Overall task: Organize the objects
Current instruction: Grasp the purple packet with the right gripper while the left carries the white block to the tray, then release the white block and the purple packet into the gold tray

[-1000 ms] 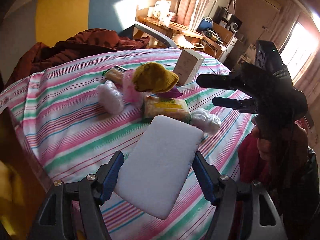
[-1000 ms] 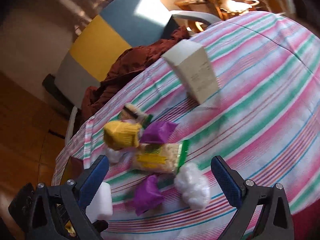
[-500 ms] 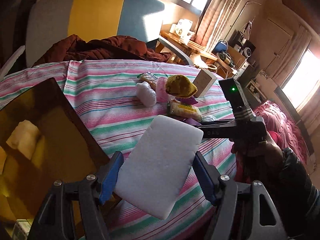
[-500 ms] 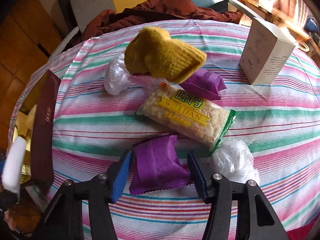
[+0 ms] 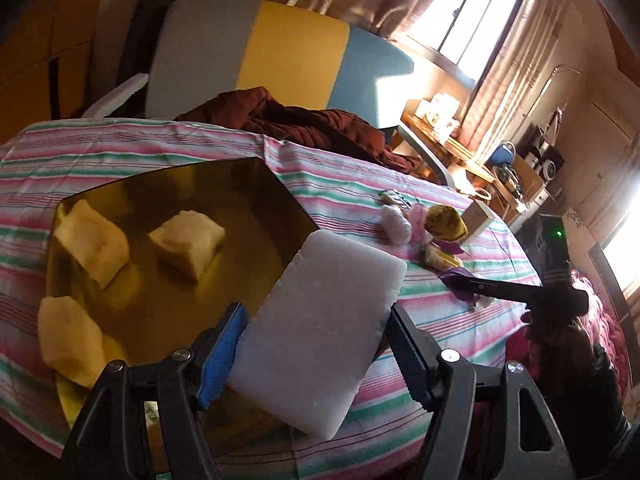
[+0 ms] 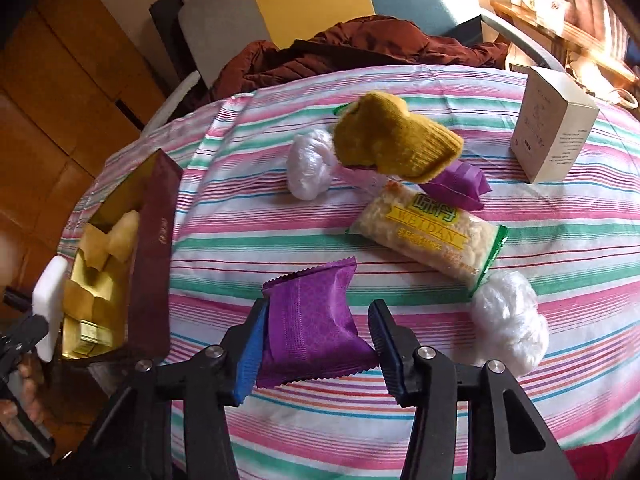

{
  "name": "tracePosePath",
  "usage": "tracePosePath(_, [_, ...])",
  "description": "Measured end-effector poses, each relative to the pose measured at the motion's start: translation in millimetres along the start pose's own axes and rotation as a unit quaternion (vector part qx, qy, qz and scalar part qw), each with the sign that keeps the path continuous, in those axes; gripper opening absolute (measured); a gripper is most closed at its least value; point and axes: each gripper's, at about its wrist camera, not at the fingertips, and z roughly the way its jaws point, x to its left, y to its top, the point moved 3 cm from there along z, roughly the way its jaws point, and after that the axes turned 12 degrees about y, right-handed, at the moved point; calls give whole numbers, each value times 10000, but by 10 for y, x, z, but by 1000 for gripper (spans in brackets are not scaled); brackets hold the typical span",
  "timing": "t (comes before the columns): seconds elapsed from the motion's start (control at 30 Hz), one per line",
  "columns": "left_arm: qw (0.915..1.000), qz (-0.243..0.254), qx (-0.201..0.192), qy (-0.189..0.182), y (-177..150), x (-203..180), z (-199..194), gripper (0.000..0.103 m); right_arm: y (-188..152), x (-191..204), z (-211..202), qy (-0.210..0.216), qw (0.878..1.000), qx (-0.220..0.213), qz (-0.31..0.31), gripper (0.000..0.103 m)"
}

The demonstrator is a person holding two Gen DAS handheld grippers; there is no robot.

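Sponge (image 5: 320, 332) held in left tool (image 5: 316, 356) above box (image 5: 168, 184); right tool (image 6: 316, 354) closing around purple packet (image 6: 310, 320), slippery wrapper may squirt out.

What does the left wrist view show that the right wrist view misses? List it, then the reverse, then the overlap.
Left wrist only: the window, the full flat face of the white sponge in the left gripper, and the box's whole gold interior.

Right wrist only: the right gripper, jaws closing on the purple packet, and the crumpled white bag beside it.

Both: striped cloth, yellow knit hat, white carton.
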Motion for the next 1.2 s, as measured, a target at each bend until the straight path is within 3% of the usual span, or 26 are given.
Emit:
tracePosePath(0.3, [9944, -903, -135, 535, 52, 671, -49, 73, 16, 1106, 25, 771, 9945, -130, -703, 51])
tracePosePath(0.4, [9903, -1155, -115, 765, 43, 887, -35, 75, 29, 1541, 188, 1022, 9896, -5, -1014, 51])
tracePosePath(0.53, [9819, -1331, -134, 1340, 20, 1173, -37, 81, 40, 2003, 486, 1225, 9844, 213, -1243, 51])
tracePosePath(0.6, [9799, -1425, -80, 1398, -1, 1276, -39, 82, 32, 2179, 655, 1312, 9833, 292, -1226, 54])
tracePosePath(0.63, [9792, -1449, -96, 1418, -19, 1315, -55, 82, 19, 2258, 739, 1356, 9820, 362, -1263, 57])
tracePosePath(0.7, [9782, -1440, -133, 1489, -40, 1358, -75, 83, -30, 2410, 870, 1403, 9803, 454, -1316, 80])
tracePosePath(0.77, [9778, -1405, -115, 1550, -76, 1381, -86, 83, -95, 2512, 960, 1451, 9781, 573, -1378, 81])
tracePosePath(0.97, [9741, -1321, -242, 1820, -130, 1335, -189, 83, -297, 2561, 1051, 1165, 9770, 771, -1608, 94])
tracePosePath(1.07, [9713, -1084, -408, 2078, -125, 1227, -273, 83, -355, 2546, 1017, 854, 9796, 617, -1712, 103])
tracePosePath(1.2, [9674, -828, -605, 2314, -103, 1082, -377, 83, -409, 2574, 905, 458, 9788, 256, -1979, 103])
